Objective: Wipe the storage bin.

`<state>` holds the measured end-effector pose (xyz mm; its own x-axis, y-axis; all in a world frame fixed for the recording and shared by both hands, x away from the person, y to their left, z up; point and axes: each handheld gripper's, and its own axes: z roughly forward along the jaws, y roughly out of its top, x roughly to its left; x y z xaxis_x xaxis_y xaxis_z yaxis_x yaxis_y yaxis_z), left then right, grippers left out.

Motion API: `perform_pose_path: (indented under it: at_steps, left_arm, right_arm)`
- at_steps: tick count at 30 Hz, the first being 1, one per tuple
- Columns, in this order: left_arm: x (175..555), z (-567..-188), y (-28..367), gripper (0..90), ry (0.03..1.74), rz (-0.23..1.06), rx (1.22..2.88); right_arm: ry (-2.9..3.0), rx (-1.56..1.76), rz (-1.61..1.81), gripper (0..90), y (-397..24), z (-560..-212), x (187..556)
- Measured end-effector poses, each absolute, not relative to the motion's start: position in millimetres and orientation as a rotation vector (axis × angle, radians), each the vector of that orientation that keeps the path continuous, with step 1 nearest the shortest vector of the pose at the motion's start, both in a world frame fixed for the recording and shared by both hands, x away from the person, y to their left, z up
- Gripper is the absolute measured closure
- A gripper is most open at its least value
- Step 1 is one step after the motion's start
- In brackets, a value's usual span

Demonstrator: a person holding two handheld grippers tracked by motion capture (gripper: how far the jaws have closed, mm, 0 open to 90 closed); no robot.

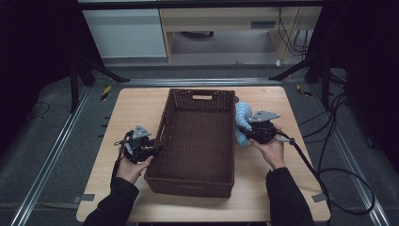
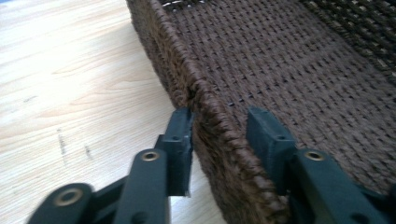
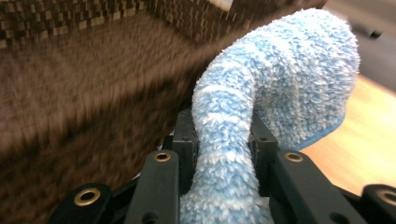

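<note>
A dark brown woven basket (image 1: 197, 141) stands in the middle of the wooden table (image 1: 131, 108). My left gripper (image 1: 157, 148) is at the basket's left wall. In the left gripper view its jaws (image 2: 219, 126) straddle the rim of that wall (image 2: 205, 107): the outer pad (image 2: 183, 140) touches the weave, while the inner pad (image 2: 264, 140) stands a little off it. At the basket's right wall, my right gripper (image 1: 244, 132) is shut on a fluffy light blue striped sock (image 1: 242, 117). The sock (image 3: 289, 65) rises from between the jaws (image 3: 223, 126) and curls over to the right.
The basket (image 3: 70, 93) is empty inside, with a handle slot in its far wall (image 1: 202, 97). Bare wood lies on both sides of it. Cables (image 1: 329, 174) trail off the table's right edge onto the floor.
</note>
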<state>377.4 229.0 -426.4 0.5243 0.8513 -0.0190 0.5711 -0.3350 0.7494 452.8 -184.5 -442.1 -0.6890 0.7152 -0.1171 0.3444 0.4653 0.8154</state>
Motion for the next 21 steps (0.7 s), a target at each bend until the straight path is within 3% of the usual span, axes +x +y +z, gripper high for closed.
perform_pose_path:
  at_steps: [12, 21]
  left_arm:
    - [377, -427, 227, 67.6, 1.166, 0.544, 2.018]
    - [389, -428, 223, 67.7, 1.177, 0.545, 2.002]
  right_arm:
    - [2.360, 0.966, 1.035, 70.9, -181, -483, 452]
    - [2.214, 0.899, 1.203, 70.9, -190, -434, 440]
